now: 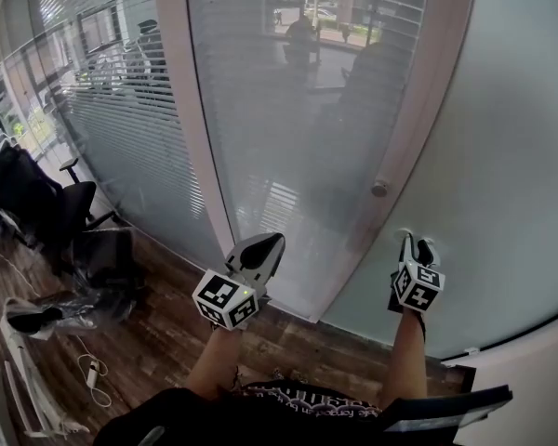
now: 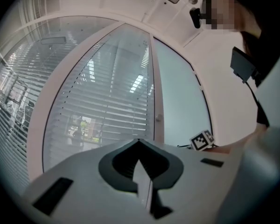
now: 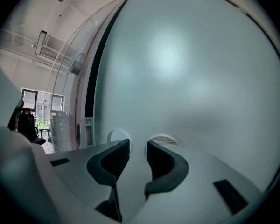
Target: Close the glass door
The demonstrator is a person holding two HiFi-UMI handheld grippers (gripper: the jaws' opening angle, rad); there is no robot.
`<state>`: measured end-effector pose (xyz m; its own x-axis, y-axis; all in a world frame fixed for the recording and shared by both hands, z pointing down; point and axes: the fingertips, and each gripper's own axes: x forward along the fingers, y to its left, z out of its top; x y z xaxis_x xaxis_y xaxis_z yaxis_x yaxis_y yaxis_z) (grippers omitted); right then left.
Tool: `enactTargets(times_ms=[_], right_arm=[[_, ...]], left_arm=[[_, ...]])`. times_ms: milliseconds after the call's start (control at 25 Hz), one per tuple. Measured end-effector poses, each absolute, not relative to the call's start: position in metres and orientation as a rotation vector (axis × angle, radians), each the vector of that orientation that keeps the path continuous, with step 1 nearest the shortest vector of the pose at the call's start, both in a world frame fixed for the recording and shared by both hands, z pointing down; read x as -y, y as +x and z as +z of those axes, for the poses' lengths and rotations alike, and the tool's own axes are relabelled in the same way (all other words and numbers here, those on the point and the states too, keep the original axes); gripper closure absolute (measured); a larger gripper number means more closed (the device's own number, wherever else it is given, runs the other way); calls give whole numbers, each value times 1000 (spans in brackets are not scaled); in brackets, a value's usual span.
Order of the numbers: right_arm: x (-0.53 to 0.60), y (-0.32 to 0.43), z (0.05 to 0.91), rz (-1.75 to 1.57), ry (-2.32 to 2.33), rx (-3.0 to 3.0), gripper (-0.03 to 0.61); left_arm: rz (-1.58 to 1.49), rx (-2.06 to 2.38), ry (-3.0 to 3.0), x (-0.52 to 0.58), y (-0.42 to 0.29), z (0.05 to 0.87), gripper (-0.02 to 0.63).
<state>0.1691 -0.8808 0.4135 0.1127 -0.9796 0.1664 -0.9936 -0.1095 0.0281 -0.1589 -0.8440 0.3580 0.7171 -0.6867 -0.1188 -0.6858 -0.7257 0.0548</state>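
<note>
At the right of the head view, the door (image 1: 502, 156), a wide sheet of frosted glass, fills the space from a pale frame (image 1: 426, 91) to the picture's edge. The right tool (image 1: 414, 242) is held low against this door, and its tips seem to touch the glass face, though I cannot tell whether they truly press on it. Seen from the right gripper view, its jaws stand apart with only the flat frosted surface ahead of them and nothing between the pads; two pale round patches show on the glass just past the tips. Left of the door in that view runs a dark upright strip (image 3: 90, 78), with a small lock plate (image 3: 87, 121) below it. A round knob (image 1: 379, 190) sits on the frame, above and left of the right tool. Beyond the frame is a clear pane (image 1: 298, 110) with slatted blinds behind it. The left tool (image 1: 263, 246) hovers before the bottom of this pane, pointing at it and well apart from the door. Its jaws are closed tip to tip with nothing held, as the left gripper view shows. Both forearms reach up from the bottom edge of the head view. A black chair (image 1: 37, 203) stands on the wooden floor (image 1: 167, 342) at far left.
</note>
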Motion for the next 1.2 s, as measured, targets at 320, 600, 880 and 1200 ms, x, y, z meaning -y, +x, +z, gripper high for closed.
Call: enactTargets(times_ms=[320,600,880,1200], right_arm=[[842,166,401,131,2302,2009,469],[814,137,343,-77,2291,2184,575],[796,103,315,-236,2188,2284,575],[786,94,301,-267,2164,2309,575]], left_arm=[[-194,1142,2907,838,-154,360,612],[-199,1122,2932,834,-145,354,612],[-197,1097,2948,827,-135,351,612],[-195,1096,2951,821,-135,345,612]])
